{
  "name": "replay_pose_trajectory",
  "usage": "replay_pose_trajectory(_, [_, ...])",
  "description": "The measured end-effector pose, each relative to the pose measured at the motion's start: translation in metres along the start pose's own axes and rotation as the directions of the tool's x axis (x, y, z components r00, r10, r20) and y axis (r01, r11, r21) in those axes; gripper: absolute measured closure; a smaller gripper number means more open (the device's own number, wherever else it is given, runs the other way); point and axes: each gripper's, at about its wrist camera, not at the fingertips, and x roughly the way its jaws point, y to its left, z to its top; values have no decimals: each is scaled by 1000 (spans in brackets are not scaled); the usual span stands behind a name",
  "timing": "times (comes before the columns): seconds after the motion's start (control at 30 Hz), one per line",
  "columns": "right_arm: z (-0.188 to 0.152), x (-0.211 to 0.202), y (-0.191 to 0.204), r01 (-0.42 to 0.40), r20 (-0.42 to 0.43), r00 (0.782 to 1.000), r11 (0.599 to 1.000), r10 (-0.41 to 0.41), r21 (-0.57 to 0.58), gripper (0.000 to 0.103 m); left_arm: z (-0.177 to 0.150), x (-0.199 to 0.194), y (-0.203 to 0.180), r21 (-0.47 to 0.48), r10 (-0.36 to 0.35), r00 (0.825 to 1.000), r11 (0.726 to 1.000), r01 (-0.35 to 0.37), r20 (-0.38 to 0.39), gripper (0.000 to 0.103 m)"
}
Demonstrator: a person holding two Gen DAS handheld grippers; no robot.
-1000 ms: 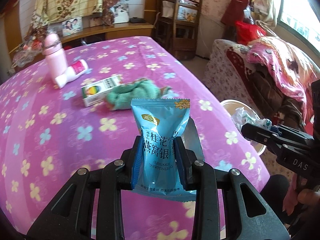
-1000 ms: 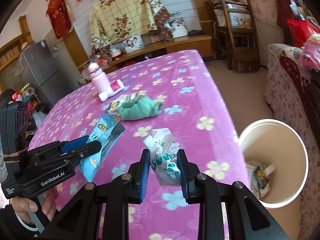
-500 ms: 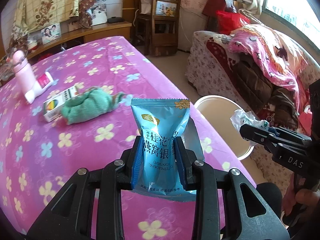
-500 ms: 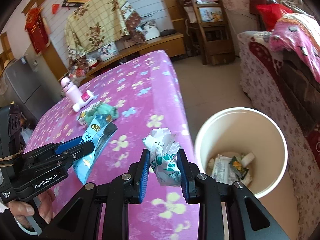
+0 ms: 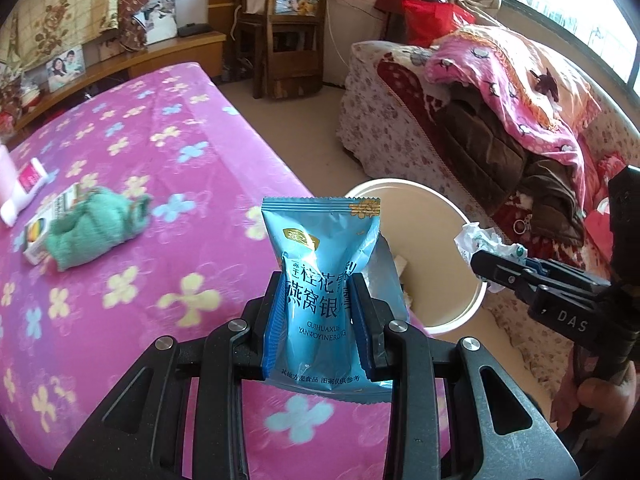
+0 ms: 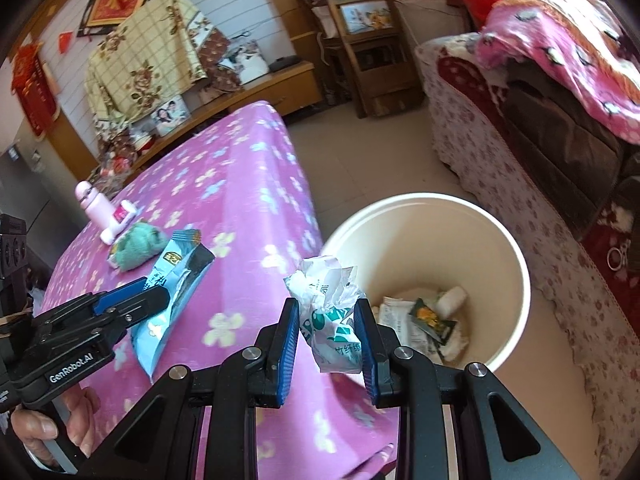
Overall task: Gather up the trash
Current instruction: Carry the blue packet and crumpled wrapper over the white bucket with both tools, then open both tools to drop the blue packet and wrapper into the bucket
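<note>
My left gripper (image 5: pixel 318 320) is shut on a blue snack packet (image 5: pixel 326 264), held upright over the table's right edge; it also shows in the right wrist view (image 6: pixel 172 280). My right gripper (image 6: pixel 328 332) is shut on a crumpled white and green wrapper (image 6: pixel 332 312), seen in the left wrist view too (image 5: pixel 482 242). A cream trash bin (image 6: pixel 516 264) stands on the floor beside the table, with wrappers inside. The right gripper hangs near the bin's left rim. The bin (image 5: pixel 436 208) sits behind the blue packet in the left wrist view.
The table has a purple flowered cloth (image 5: pixel 132 168). On it lie a green cloth (image 5: pixel 90 230), a small box (image 5: pixel 38 236) and a pink bottle (image 6: pixel 94 204). A sofa with a pink blanket (image 5: pixel 516 80) stands right of the bin. A wooden chair (image 5: pixel 288 28) stands behind.
Both grippers have moved right from over the table toward the bin, each still holding its trash. The bin now fills more of both views.
</note>
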Motion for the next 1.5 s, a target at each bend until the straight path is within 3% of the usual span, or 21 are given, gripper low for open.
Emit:
replay_pose_trajectory(0.7, [1,28,-69,39,-47,998,991,-33,131,77,21,57,-52,37,-44,997,998,46,-56,73])
replay_pose_trajectory(0.77, [1,31,-72,43,-52,998,989,-36,144,67,22,61,-55,39,-49,997,998,52,-59,71])
replay_pose_trajectory(0.8, [1,32,-75,54,-52,998,986,-46,155,55,23,63,-55,38,-53,997,998,56,-62,70])
replay_pose_trajectory(0.87, [1,31,-77,66,-40,997,984,-60,168,50,23,65,-56,27,-75,995,997,76,-65,64])
replay_pose_trajectory(1.1, [-1,29,-83,65,-49,997,980,-57,189,49,20,69,-55,-2,-104,991,995,104,-82,59])
replay_pose_trajectory(1.27, [-4,28,-86,60,-55,997,976,-50,209,49,22,64,-50,-50,-148,987,988,146,-58,40])
replay_pose_trajectory(1.5, [-2,24,-83,54,-47,998,978,-46,201,49,23,59,-47,-48,-131,990,990,129,-45,40])
